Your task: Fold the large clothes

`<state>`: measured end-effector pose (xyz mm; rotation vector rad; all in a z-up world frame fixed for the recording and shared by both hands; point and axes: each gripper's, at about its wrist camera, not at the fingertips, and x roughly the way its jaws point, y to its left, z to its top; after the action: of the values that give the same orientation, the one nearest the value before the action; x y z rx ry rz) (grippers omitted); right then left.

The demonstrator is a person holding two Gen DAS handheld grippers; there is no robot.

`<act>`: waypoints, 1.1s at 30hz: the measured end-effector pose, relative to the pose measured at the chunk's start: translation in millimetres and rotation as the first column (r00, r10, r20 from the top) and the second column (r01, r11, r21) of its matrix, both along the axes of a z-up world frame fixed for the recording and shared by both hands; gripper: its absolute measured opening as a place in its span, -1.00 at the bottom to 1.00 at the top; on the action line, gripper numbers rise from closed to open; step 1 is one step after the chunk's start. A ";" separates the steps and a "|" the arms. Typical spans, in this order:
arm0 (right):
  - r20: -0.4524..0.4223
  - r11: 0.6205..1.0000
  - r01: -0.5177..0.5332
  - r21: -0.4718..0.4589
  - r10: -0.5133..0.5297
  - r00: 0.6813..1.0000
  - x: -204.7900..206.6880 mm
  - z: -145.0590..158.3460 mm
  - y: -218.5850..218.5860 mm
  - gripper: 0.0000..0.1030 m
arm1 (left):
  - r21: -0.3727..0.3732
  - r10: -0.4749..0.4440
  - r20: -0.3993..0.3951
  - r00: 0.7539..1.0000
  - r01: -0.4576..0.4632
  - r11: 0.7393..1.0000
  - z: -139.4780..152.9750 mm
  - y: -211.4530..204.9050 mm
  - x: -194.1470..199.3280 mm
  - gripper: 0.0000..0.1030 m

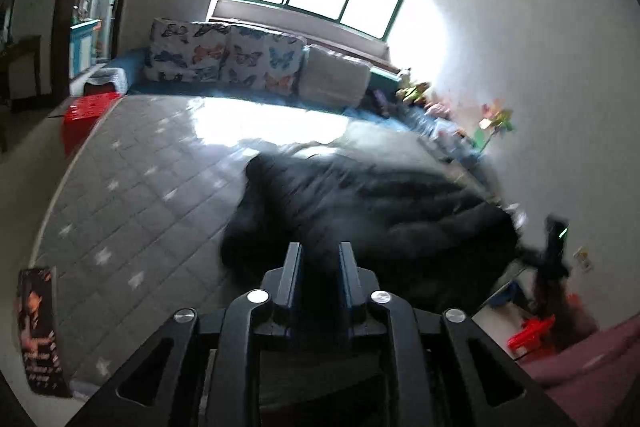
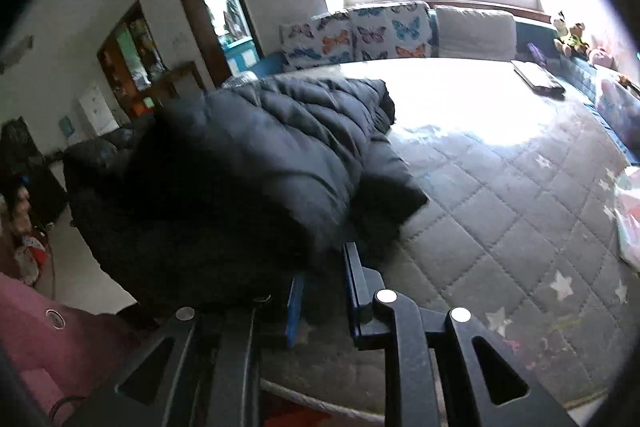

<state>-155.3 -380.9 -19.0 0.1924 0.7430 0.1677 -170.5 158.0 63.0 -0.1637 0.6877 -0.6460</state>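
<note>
A large black puffer jacket (image 1: pixel 372 203) lies on the grey quilted bed (image 1: pixel 140 187). In the left wrist view my left gripper (image 1: pixel 319 259) has its fingers narrowly apart with dark jacket fabric between them. In the right wrist view the jacket (image 2: pixel 248 155) is bunched and lifted, draping over the left finger of my right gripper (image 2: pixel 324 267). The right gripper's fingers stand a little apart with jacket fabric between them. The exact grip on the fabric is partly hidden by the cloth.
Butterfly-print cushions (image 1: pixel 224 55) and a white cushion (image 1: pixel 336 79) line the far side under the window. A red stool (image 1: pixel 86 119) stands left of the bed. A book (image 2: pixel 538 77) lies on the bed. Toys (image 1: pixel 416 91) sit near the wall.
</note>
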 end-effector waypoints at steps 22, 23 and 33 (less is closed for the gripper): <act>0.000 0.993 -0.025 -0.118 0.025 1.000 95.6 75.1 52.5 0.20 | 0.293 -0.076 -0.148 0.986 0.118 0.949 -29.8 -191.9 162.5 0.50; -0.012 0.992 -0.037 -0.120 0.036 0.999 101.7 70.1 58.0 0.20 | 0.295 -0.076 -0.156 0.985 0.120 0.948 -38.8 -190.3 165.0 0.50; -0.109 0.977 -0.052 -0.205 0.030 0.994 100.3 -4.1 77.8 0.31 | 0.320 -0.113 -0.124 0.986 0.147 0.936 -79.1 -189.8 155.9 1.00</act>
<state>-55.0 -303.1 -23.1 -0.0133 0.8645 0.1191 -14.6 -31.8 -16.1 0.1607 0.9028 -0.6428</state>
